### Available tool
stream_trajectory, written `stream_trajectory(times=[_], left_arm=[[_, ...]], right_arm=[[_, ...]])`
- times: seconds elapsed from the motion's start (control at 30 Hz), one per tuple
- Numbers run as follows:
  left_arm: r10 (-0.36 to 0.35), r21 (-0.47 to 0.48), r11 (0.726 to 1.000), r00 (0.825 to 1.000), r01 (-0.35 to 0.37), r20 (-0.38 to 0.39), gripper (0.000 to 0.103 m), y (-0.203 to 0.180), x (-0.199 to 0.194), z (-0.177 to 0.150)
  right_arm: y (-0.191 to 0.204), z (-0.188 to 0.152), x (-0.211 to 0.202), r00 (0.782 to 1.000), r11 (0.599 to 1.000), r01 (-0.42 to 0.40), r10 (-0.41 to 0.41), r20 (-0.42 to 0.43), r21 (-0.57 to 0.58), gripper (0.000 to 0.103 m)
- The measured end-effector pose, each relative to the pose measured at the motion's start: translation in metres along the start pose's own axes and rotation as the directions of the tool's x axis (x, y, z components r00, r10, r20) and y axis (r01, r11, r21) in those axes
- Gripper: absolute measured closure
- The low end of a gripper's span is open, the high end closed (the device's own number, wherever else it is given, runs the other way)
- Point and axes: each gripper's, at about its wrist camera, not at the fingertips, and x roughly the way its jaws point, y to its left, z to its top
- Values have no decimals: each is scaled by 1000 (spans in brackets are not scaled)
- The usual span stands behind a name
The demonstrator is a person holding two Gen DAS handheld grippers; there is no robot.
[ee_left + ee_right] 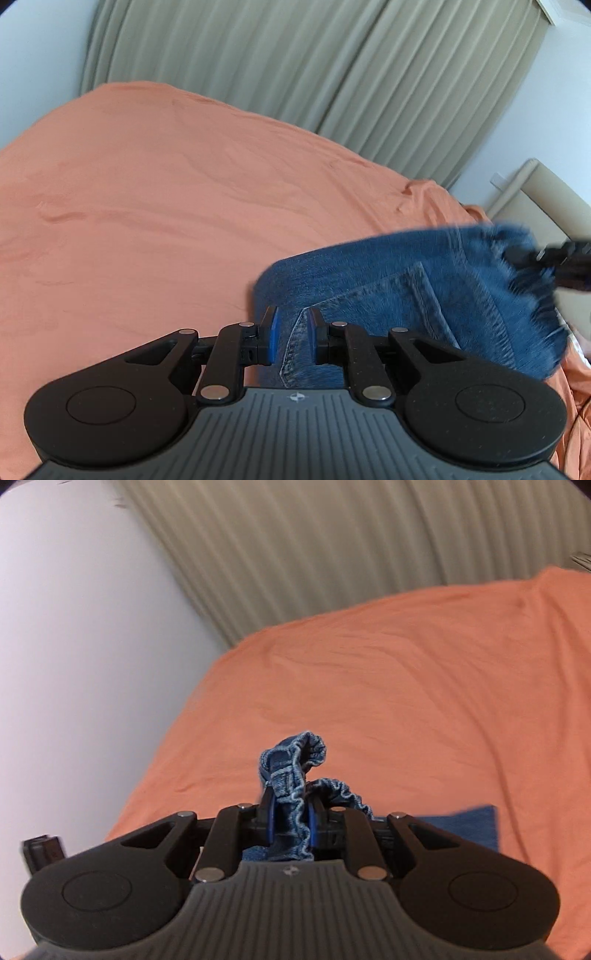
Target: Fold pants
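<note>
both claws clamp the denim pants (406, 280), left claw (292, 338) and right claw (290, 818), likely spreading them above the bed (147, 192) for folding.

Open bed surface: the orange wrinkled bedsheet (155, 206) lies bare across the left and centre of the left wrist view, and across the centre and right of the right wrist view (424, 701).
Lower right, left wrist view: the blue denim pants (406, 295) hang over the sheet there, blurred toward the frayed edge.
Right edge, left wrist view: a black gripper part (554, 258) reaches in over the denim.
Far boundary: the grey-green pleated curtain (258, 66) closes the top behind the bed.
Left side, right wrist view: a plain white wall (74, 646) borders the bed edge.
Right edge, left wrist view: a beige padded headboard (546, 199) stands beside the sheet.
</note>
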Motion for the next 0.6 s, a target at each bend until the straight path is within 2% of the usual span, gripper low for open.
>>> stream_trajectory(times=[0.17, 0.27, 0.33, 0.4, 0.5, 0.6], left_arm=[[-18, 22, 1000, 998, 19, -58, 87, -10, 27, -9], [-12, 67, 998, 996, 18, -89, 87, -19, 43, -12], [-11, 104, 994, 995, 21, -97, 87, -24, 48, -13], [-8, 131, 991, 995, 20, -95, 87, -27, 55, -12], [0, 138, 990, 994, 14, -106, 87, -29, 70, -11], [32, 183, 983, 992, -9, -121, 87, -33, 95, -14]], right_arm=[[-95, -38, 29, 987, 978, 151, -139, -85, 143, 91], [-140, -70, 48, 981, 956, 178, -154, -119, 232, 91], [-149, -79, 47, 987, 954, 151, -130, -95, 259, 91], [-136, -72, 49, 986, 967, 157, -141, -93, 200, 91], [-133, -79, 53, 978, 974, 191, -180, -102, 118, 91], [-151, -91, 71, 974, 966, 207, -189, -124, 153, 91]])
